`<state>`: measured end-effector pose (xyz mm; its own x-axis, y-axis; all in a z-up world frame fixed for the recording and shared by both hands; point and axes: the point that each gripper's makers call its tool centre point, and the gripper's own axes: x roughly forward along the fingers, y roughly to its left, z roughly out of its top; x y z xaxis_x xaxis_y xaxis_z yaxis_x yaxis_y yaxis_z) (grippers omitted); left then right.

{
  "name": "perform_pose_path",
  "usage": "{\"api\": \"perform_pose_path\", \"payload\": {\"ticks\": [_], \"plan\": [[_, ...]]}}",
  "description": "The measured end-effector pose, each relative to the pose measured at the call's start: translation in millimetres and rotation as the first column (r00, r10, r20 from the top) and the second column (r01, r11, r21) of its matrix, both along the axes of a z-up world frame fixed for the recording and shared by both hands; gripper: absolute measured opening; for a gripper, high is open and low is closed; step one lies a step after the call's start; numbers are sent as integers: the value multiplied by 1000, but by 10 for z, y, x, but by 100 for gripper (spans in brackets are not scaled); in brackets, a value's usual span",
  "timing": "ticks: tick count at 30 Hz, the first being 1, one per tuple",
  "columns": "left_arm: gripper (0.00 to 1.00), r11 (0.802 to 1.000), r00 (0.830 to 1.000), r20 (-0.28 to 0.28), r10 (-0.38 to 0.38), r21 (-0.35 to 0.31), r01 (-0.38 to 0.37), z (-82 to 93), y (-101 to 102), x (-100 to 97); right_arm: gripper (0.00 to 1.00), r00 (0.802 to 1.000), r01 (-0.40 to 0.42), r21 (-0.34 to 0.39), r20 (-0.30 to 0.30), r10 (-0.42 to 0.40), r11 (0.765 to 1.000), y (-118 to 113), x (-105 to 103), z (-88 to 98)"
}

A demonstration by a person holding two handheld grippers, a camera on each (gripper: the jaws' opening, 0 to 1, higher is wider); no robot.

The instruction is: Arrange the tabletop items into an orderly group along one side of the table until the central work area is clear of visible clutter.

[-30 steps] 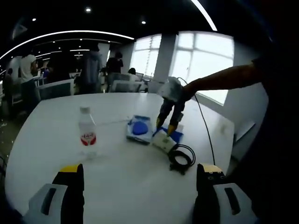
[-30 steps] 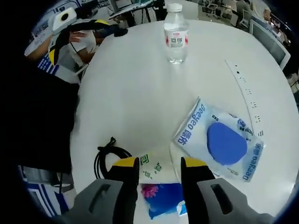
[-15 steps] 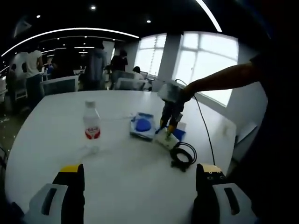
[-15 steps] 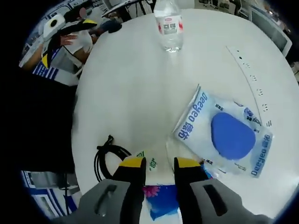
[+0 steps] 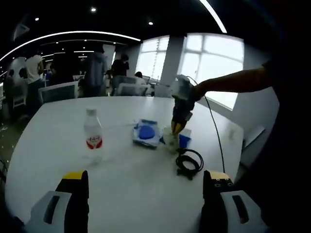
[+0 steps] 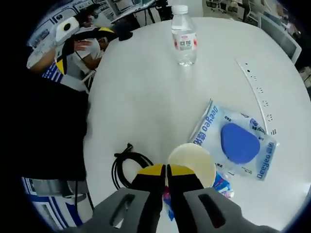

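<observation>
On the white round table (image 5: 58, 121) stand a clear water bottle (image 5: 92, 141) (image 6: 183, 36) with a red label and a flat blue-and-white packet (image 5: 146, 133) (image 6: 238, 143). My right gripper (image 6: 167, 170) (image 5: 178, 127) is shut on the rim of a pale cream round cup (image 6: 192, 160) (image 5: 169, 138), held just above a small blue and pink packet (image 6: 222, 185). A coiled black cable (image 5: 189, 161) (image 6: 127, 167) lies beside it. My left gripper (image 5: 146, 175) hangs wide open over the table's near edge, with nothing between its jaws.
A white power strip (image 6: 255, 85) runs along the table past the blue packet. Chairs (image 5: 58, 90) and standing people (image 5: 97, 68) are beyond the far edge, with bright windows (image 5: 214, 63) behind. A person's arm (image 5: 233, 82) reaches in from the right.
My right gripper's jaws have closed from a small gap onto the cream cup, which now shows round and raised off the packets. The left gripper stays open.
</observation>
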<state>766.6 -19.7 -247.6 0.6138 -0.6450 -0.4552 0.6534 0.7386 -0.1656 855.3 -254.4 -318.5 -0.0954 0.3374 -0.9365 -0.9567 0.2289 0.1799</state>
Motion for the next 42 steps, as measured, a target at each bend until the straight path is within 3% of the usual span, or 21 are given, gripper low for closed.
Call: {"api": "perform_pose_path", "payload": {"ticks": [5,9,11,13,15,18,20,25,26,33,42], "plan": [[98,1000,1000,-1,-10,11,10,-21,42,-14,0,997,-37,26,71,35,999,41,-27,132],[99,1000,1000,1,-17,10,17,-22,66,-22,0,984,-67,49,171,58,997,125,68,229],[99,1000,1000,1,-17,12,17,-25,80,-19,0,969,-90,71,237,71,993,242,103,293],[99,1000,1000,-1,-15,11,15,-25,94,-12,0,962,-91,90,266,64,992,324,131,312],[99,1000,1000,2,-16,11,16,-15,93,-8,0,941,-111,102,330,72,989,413,209,333],[99,1000,1000,1,-19,19,19,-21,104,6,0,927,-115,135,370,57,984,604,253,309],[99,1000,1000,4,-19,16,19,1,90,8,0,906,-117,139,420,49,983,700,347,323],[99,1000,1000,10,-10,12,10,17,102,36,0,888,-118,179,460,23,977,965,478,335],[99,1000,1000,8,-7,10,7,13,108,45,0,875,-132,178,483,30,975,1027,503,341],[99,1000,1000,8,10,6,-10,10,134,81,0,853,-146,217,522,12,965,1317,605,328],[99,1000,1000,-3,24,6,-24,-14,149,84,0,840,-152,218,543,10,964,1563,703,128]]}}
